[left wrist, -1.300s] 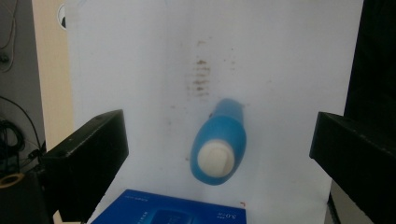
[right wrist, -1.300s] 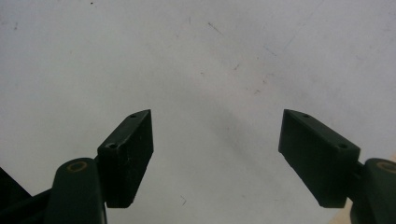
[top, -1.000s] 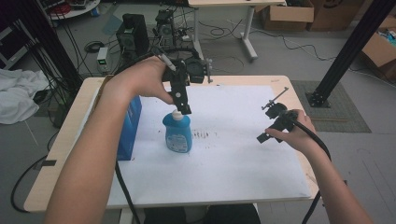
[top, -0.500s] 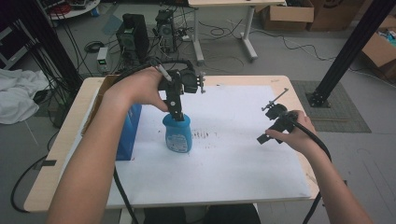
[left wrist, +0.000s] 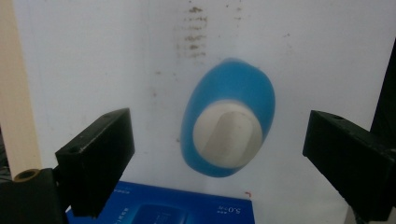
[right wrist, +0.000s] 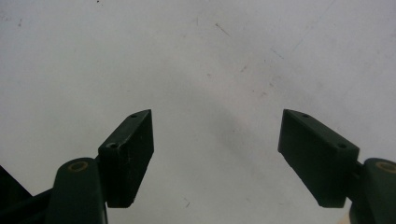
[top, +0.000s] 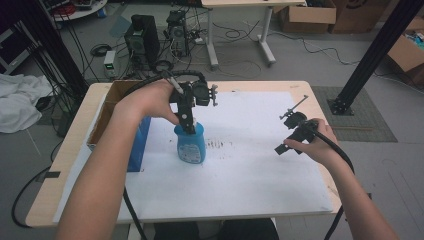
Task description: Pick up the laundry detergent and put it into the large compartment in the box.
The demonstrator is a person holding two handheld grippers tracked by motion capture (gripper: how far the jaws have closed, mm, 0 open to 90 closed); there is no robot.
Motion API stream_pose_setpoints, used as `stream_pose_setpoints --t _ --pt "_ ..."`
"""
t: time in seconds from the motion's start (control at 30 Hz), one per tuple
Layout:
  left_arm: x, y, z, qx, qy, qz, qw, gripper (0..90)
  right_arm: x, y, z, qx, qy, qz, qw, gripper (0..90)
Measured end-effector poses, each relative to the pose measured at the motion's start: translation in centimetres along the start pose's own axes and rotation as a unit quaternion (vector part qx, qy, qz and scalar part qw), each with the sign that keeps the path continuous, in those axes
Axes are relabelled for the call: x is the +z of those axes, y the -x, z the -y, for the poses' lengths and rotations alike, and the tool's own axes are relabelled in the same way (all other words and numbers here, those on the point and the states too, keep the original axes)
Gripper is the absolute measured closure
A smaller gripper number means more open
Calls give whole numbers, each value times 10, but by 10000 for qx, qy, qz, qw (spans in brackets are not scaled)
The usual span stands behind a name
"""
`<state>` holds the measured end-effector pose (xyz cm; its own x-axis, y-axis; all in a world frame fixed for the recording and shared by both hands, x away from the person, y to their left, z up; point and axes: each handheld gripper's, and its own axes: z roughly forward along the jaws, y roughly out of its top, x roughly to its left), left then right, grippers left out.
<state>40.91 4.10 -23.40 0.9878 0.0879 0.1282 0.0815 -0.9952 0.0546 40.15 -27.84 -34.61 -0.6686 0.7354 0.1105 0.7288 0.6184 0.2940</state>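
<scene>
At centre-left of the white sheet (top: 260,170) covering the counter (top: 75,150): one blue bottle (top: 190,145), upright, labelled front facing the near edge, white cap (left wrist: 227,134) on top and closed; contents not visible. Standing upright keeps the cap open to a grasp from above.

Directly over the cap: left gripper (top: 187,125), pointed straight down. In the left gripper view its fingers (left wrist: 95,161) stand wide apart, one on each side of the bottle and clear of it; judged positioned to close on the cap or neck, grip not yet made.

Just left of the bottle: blue carton (top: 136,145), printed face seen at the bottom of the left gripper view, standing against a cardboard box (top: 107,107) at the far-left of the counter. Box top open; interior hidden by the person's left forearm (top: 100,175).

Right side of the sheet, well apart from the bottle: right gripper (top: 281,149), held above bare sheet, fingers (right wrist: 128,156) spread and holding nothing; judged idle, kept out of the left hand's way.

Between bottle and right gripper: dark smudges (top: 218,144) on the sheet.
</scene>
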Motion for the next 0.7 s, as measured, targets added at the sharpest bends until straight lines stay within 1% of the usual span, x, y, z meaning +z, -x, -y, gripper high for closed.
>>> stream_pose_setpoints --t 0.2,0.67,0.7 --pt "15 -1 3 -10 -32 87 10000 110 1 0 -1 -32 6 -3 10000 275" --pt "35 -3 5 -17 -90 241 9997 132 3 0 -1 -32 2 -30 10000 275" --pt "38 -4 4 -17 -122 254 9996 136 3 0 0 -27 -4 -29 10000 275"
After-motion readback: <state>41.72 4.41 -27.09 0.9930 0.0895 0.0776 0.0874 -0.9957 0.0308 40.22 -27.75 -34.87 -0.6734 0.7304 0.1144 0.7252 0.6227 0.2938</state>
